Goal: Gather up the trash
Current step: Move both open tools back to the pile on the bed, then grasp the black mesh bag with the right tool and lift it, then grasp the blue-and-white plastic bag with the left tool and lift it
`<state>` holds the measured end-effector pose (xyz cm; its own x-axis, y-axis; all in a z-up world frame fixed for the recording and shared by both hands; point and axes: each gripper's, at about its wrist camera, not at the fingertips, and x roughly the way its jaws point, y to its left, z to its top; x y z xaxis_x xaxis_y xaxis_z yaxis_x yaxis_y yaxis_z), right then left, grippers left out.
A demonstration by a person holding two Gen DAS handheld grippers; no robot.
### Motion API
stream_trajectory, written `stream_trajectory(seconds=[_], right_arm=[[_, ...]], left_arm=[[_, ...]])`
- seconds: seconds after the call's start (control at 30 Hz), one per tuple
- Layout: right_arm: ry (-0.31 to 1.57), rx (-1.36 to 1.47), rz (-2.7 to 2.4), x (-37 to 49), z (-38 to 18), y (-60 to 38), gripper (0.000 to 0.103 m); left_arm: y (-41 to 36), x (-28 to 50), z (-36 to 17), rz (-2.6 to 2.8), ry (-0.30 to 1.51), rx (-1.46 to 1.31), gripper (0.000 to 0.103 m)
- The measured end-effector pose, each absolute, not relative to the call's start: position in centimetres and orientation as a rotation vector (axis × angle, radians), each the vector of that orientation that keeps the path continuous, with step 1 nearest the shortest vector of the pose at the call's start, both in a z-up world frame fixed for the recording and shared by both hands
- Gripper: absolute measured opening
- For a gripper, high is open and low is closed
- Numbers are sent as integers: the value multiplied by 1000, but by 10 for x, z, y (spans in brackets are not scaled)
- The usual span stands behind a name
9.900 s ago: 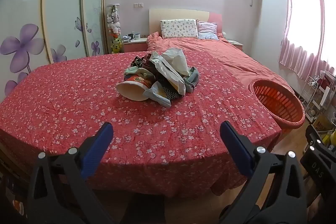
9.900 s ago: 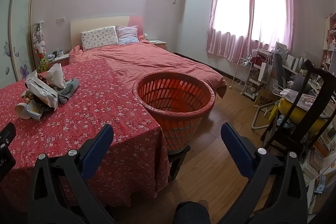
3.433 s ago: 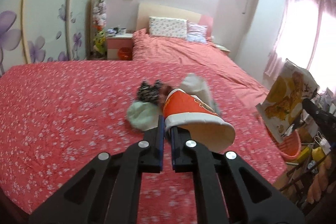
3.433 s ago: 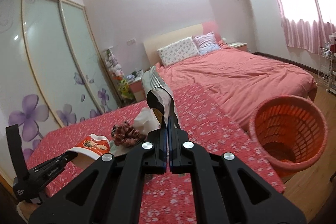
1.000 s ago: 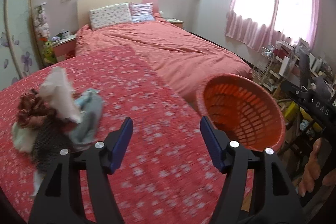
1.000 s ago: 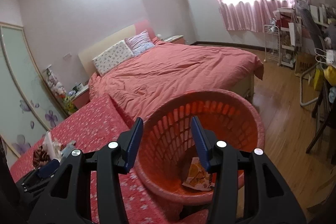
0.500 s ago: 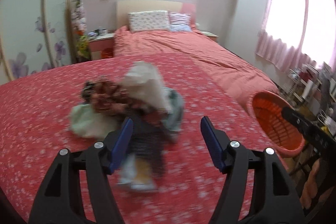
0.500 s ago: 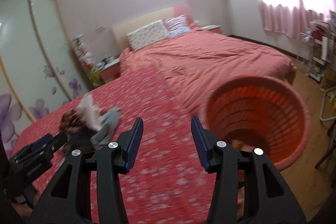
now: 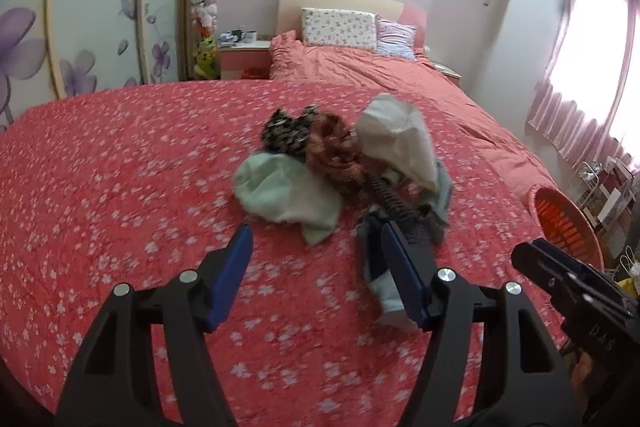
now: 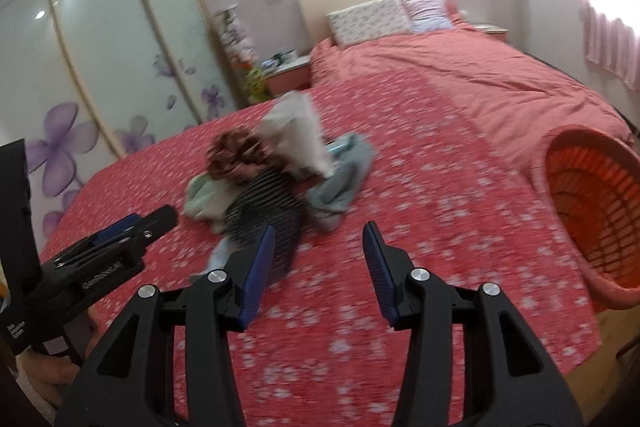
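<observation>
1. The pile of trash (image 9: pixel 344 175) lies on the counter (image 9: pixel 120 187) under its red flowered cloth, at the centre of the left wrist view and left of centre in the right wrist view (image 10: pixel 276 179). It mixes a white crumpled bag (image 9: pixel 396 139), a pale green rag (image 9: pixel 284 191), a striped dark piece (image 10: pixel 264 215) and a grey-blue cloth (image 10: pixel 340 183).
2. My advice: take one piece per hand from the pile's near edge, the jaws straddling a raised fold so the cloth beneath is not pinched.
3. The left gripper (image 9: pixel 316 267) has its jaws apart and empty; the pile sits just above and beyond its tips, the striped piece beside the right finger.
4. The right gripper (image 10: pixel 320 259) has just been narrowing its jaws, with nothing between them; the pile lies up and left of them.
5. The orange basket (image 10: pixel 592 203) waits at the right edge, well apart from the pile.
</observation>
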<state>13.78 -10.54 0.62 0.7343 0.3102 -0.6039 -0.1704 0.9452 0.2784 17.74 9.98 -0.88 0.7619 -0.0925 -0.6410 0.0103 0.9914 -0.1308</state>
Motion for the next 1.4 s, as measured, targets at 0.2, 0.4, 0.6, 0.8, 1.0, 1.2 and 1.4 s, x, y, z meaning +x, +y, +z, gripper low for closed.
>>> stream_trajectory(seconds=[0.2,0.4,0.6,0.8,1.0,1.2,1.4], right_arm=[[735,154,345,143,-3,-69,37],[781,116,322,160,-20,-53,33],[794,105,269,172,-24,-56,17],[750,104,271,168,-12,-61,3],[641,143,264,158,19,-77,3],[556,210,200,152,42,-109,3],[507,261,133,145,54,-142,3]], left_arm=[[133,171,-14,18,708,-161,65],[155,166,-15,53,708,-183,65],[158,166,-20,39,721,-191,65],[149,169,-22,3,734,-195,65],[124,175,-23,-79,751,-201,65],[88,186,-33,-162,791,-186,65],[63,195,-47,-213,847,-186,62]])
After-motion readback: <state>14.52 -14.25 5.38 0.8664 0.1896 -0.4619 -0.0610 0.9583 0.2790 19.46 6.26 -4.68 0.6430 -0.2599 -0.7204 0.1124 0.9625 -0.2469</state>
